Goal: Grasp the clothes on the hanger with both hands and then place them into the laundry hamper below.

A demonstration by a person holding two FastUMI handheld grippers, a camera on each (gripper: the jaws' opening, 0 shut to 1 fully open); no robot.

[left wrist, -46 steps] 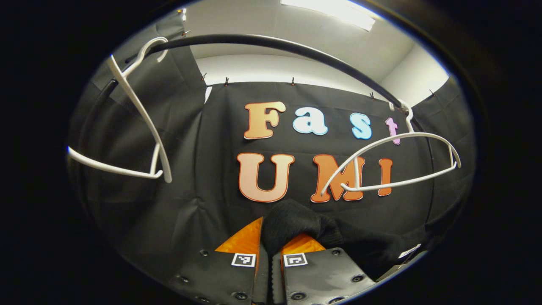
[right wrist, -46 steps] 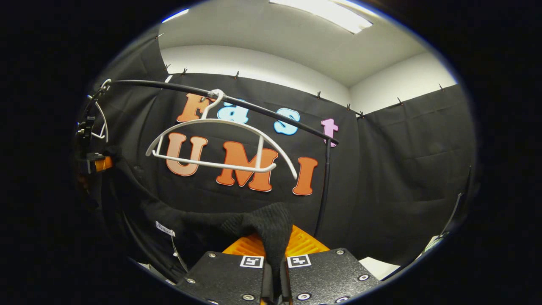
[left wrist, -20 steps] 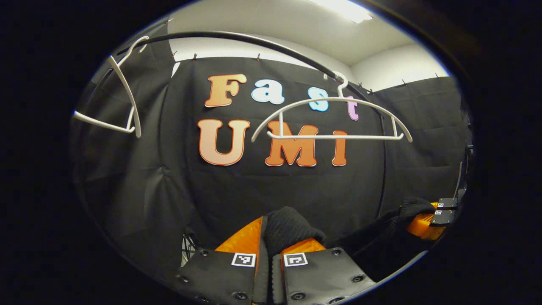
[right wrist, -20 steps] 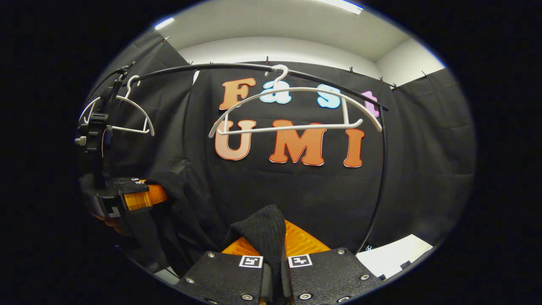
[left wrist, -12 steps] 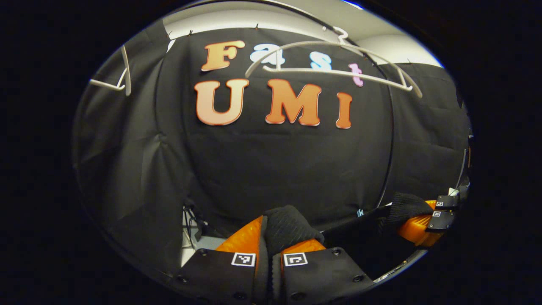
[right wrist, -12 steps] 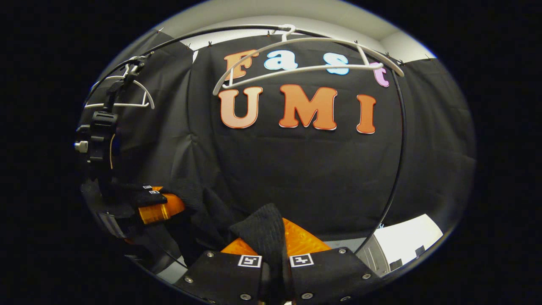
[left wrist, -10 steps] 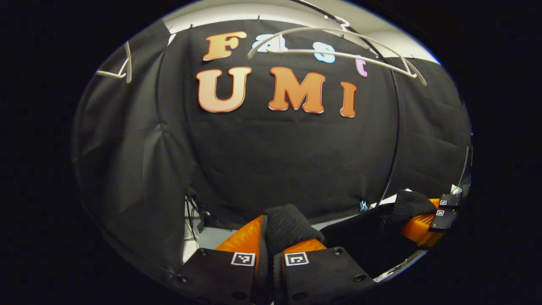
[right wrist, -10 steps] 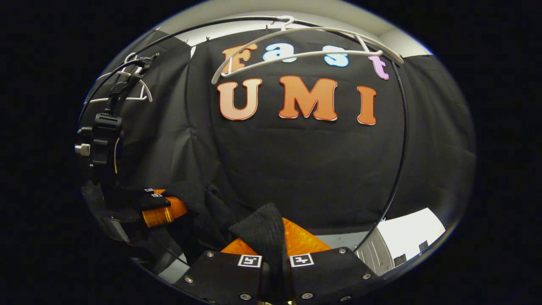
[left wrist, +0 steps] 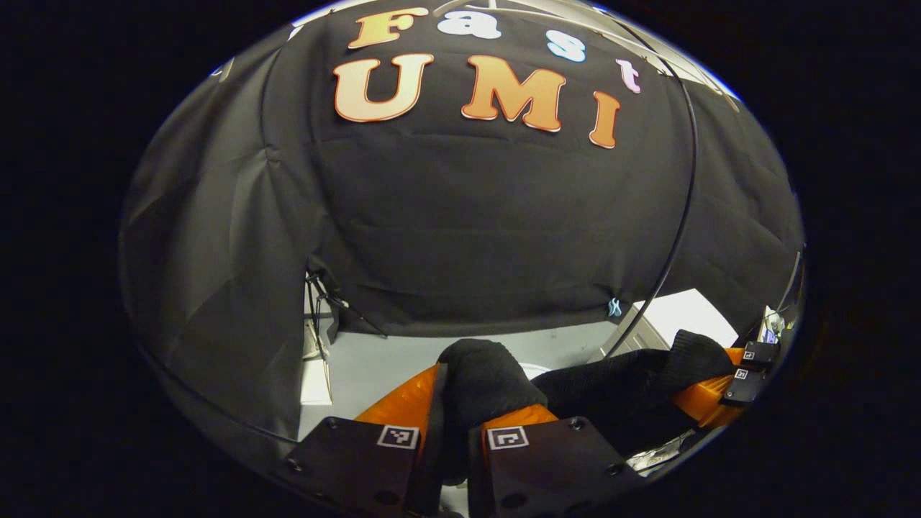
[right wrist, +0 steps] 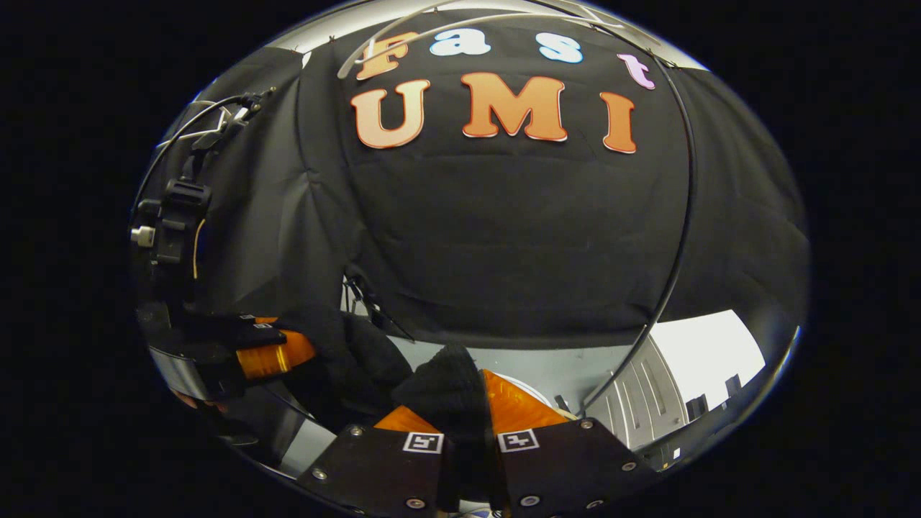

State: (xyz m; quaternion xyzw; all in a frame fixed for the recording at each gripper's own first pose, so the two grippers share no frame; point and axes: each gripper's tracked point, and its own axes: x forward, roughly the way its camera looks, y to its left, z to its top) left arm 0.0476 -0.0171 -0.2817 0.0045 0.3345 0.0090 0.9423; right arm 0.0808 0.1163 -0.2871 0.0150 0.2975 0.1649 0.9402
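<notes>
You had both the left gripper (left wrist: 460, 424) and the right gripper (right wrist: 468, 421) clamped on the black knit garment (left wrist: 611, 385), which sagged soft and light between them.

One black knitted garment (left wrist: 611, 385), stretched between two grippers: the left gripper (left wrist: 457, 424) near in the left gripper view, and the right gripper (right wrist: 468, 421) near in the right gripper view. Two white hangers: one at far top centre (right wrist: 432, 32), one at far upper left (right wrist: 194, 122). One black rail post (right wrist: 680, 237), right. One white panel (right wrist: 709, 356), lower right.
</notes>
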